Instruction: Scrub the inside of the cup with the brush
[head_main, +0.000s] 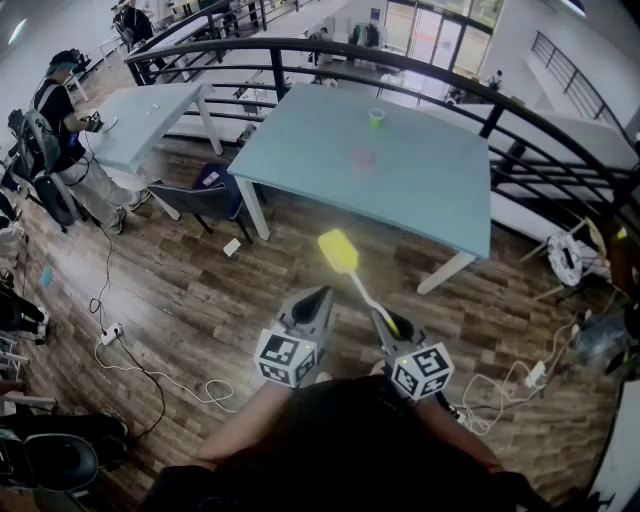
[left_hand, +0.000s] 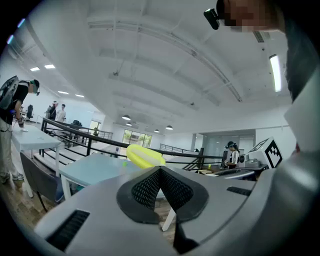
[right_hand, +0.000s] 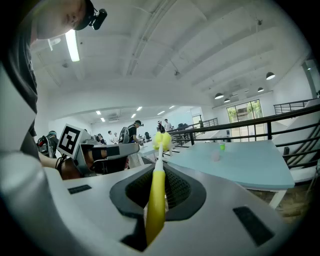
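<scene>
Grip: left claw clenched, empty | right claw grasping brush handle | left gripper view: brush head only

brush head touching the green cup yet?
Apart. Head view: the brush hangs over the floor, short of the table; the green cup stands at the table's far side.

No words, numbers or brand names can be read anywhere. Only black-and-white square patterns are seen, and they are printed on two cubes. The left marker cube is found to the left of the brush, by its lower end. The right marker cube is found just below that same end. No letters or numbers are made by these patterns.
</scene>
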